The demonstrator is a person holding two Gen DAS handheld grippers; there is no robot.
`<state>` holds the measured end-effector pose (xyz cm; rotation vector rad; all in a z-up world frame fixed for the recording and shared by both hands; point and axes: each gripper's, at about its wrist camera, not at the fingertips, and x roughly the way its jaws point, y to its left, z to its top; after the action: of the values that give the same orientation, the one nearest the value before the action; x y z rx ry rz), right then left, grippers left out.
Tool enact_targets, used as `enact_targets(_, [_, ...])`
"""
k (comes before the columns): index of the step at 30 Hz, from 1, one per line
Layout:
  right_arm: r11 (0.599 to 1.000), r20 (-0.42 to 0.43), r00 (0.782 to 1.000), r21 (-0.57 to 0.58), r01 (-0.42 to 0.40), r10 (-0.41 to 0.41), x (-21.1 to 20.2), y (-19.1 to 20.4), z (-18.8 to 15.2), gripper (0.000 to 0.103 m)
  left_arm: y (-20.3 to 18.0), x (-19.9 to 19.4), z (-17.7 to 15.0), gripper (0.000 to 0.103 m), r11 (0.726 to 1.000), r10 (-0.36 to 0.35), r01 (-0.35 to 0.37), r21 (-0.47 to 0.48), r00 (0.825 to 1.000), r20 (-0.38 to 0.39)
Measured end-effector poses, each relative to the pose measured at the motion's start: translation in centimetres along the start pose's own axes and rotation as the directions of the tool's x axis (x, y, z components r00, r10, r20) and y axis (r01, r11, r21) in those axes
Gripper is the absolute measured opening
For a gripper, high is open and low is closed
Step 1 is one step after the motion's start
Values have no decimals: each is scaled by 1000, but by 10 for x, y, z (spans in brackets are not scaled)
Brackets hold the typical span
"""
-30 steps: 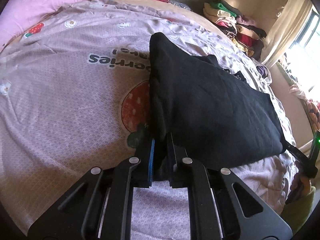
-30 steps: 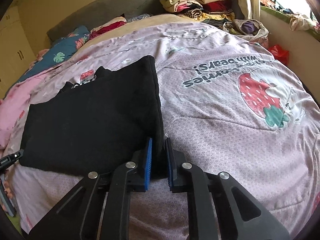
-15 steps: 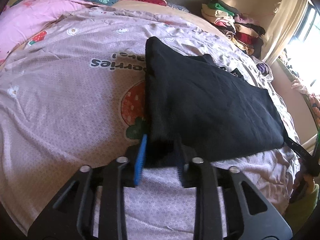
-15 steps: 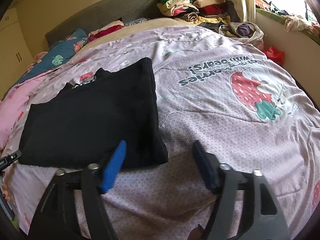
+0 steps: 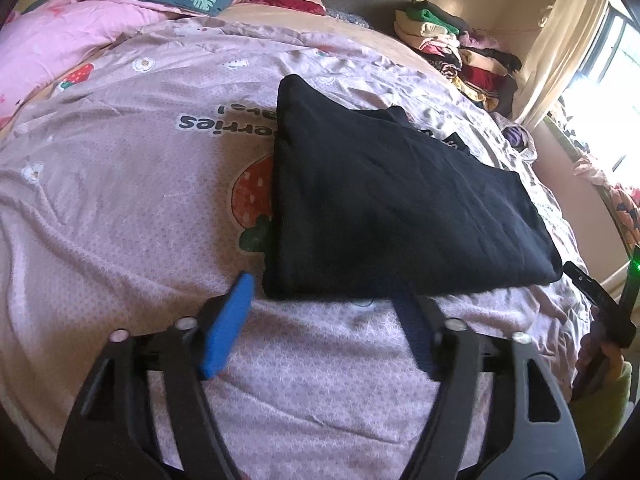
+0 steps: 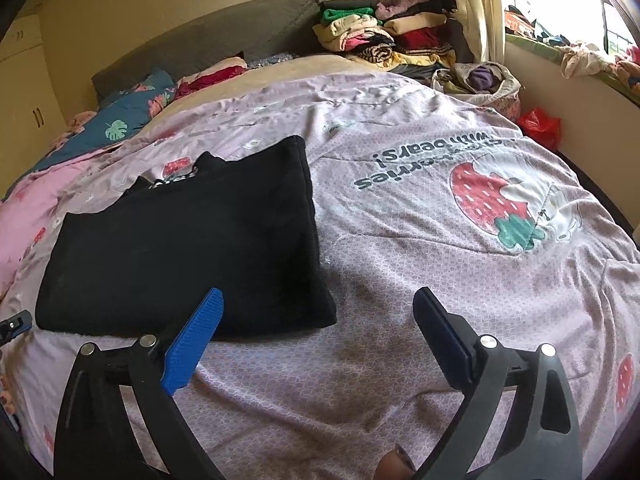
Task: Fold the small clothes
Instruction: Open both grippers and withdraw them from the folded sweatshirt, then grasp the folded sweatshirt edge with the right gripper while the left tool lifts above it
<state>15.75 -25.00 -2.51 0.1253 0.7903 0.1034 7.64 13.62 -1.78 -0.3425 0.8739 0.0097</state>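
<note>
Both your grippers have let go since a second ago: left gripper [image 5: 324, 320] and right gripper [image 6: 318, 332] fingers are spreading, pinching nothing. Just beyond them, the folded black fabric garment [image 5: 400, 200] lies flat on the lilac strawberry-print bedspread [image 6: 420, 240].

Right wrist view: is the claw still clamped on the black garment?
No. The right claw has let go, jaws spread and still opening, while the folded black garment lies flat on the bedspread.
</note>
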Motion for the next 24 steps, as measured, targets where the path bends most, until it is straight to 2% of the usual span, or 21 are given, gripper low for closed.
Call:
enact_targets(5, [999,23,1000,-41,-12,13,-8,12,-1,95,-1,-9,-2,78,1000,24,-24,9,1000,21])
enact_targets(8, [996,18,999,-80,-26,28,-11,26,-3,96,2,-13,-3,93,998,54,-54,8,998,33])
enact_targets(12, [983,17,998,-178,-52,56,-15,59,-5,96,12,-14,0,93,996,88,-87,-20,995,36])
enact_targets(16, [952,17,996,-293,-82,91,-19,100,-10,97,25,-14,4,93,990,135,-132,-53,990,39])
enact_targets(24, [852,-24,989,-506,-136,143,-8,187,-31,97,47,-10,20,93,978,193,-189,-89,981,37])
